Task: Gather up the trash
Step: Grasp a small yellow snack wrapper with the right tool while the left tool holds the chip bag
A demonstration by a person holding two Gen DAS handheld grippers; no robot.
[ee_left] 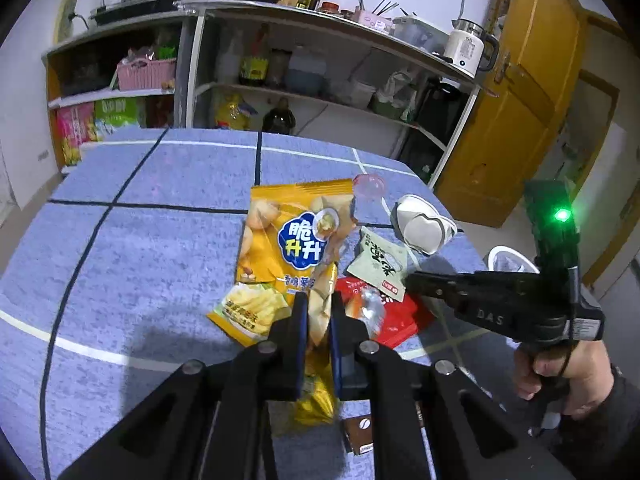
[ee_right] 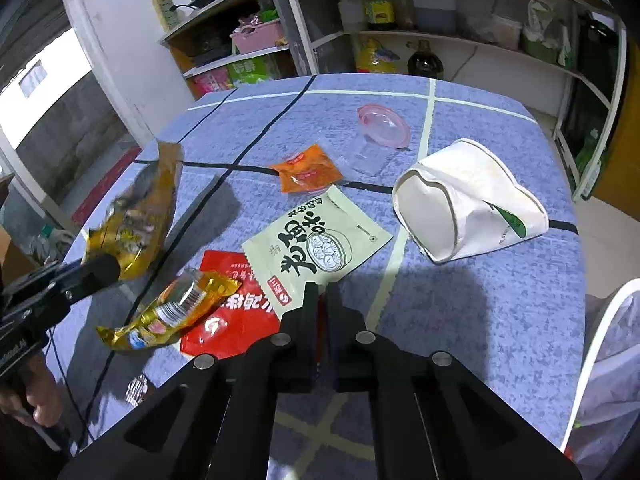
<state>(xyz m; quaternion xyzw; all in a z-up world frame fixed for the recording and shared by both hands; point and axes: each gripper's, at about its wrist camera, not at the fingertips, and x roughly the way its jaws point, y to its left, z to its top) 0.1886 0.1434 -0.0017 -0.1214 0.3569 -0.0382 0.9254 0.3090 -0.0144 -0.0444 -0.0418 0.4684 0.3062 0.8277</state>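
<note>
My left gripper (ee_left: 319, 312) is shut on a yellow chip bag (ee_left: 288, 248) and holds it lifted above the blue table; the right wrist view shows the bag (ee_right: 138, 216) hanging from its fingers at the left. My right gripper (ee_right: 323, 300) is shut, its tips at the edge of a pale green sachet (ee_right: 316, 240) that lies over a red packet (ee_right: 228, 312); whether it grips either is unclear. A crumpled gold wrapper (ee_right: 172, 312), an orange sauce sachet (ee_right: 306, 168), a pink lid (ee_right: 384, 126) and a crushed white paper cup (ee_right: 468, 200) lie on the table.
The blue checked tablecloth (ee_right: 460, 308) covers the table. A white-rimmed bin with a clear liner (ee_right: 608, 360) stands off the table's right edge. Kitchen shelves (ee_left: 320, 92) with bottles, pans and a kettle (ee_left: 470, 50) stand behind. A yellow door (ee_left: 520, 100) is at the right.
</note>
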